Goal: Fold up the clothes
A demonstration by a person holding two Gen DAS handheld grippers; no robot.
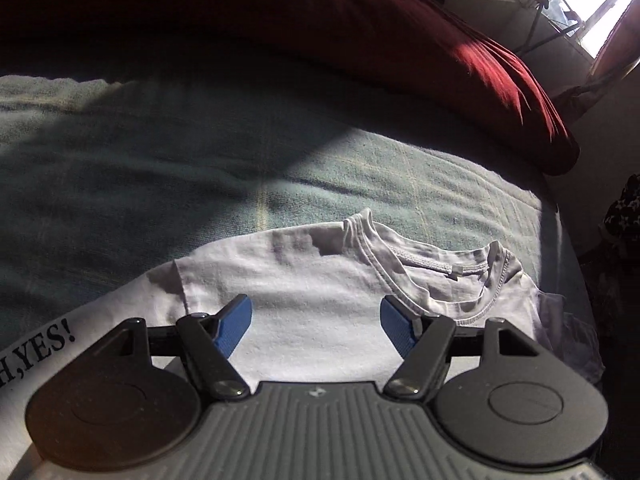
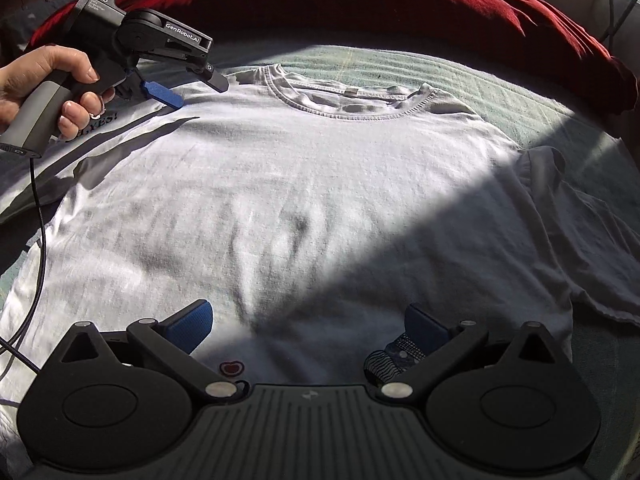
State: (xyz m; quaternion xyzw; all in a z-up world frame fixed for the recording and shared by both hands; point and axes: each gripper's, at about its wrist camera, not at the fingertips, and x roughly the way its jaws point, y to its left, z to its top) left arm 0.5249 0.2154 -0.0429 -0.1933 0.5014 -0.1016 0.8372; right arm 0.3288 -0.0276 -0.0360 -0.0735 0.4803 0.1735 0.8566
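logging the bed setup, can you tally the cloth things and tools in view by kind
white t-shirt: 1
red blanket: 1
green bedspread: 1
handheld tools: 2, the left tool and the right tool, both open over the shirt
total: 5

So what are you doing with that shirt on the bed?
A person is getting ready to fold a white T-shirt that lies spread flat on a green bedcover, with a red blanket behind it. Each hand holds a two-finger gripper. The left gripper is open near the shirt's shoulder, beside the collar. The right gripper is open over the lower part of the shirt. Neither one has hold of the cloth yet.
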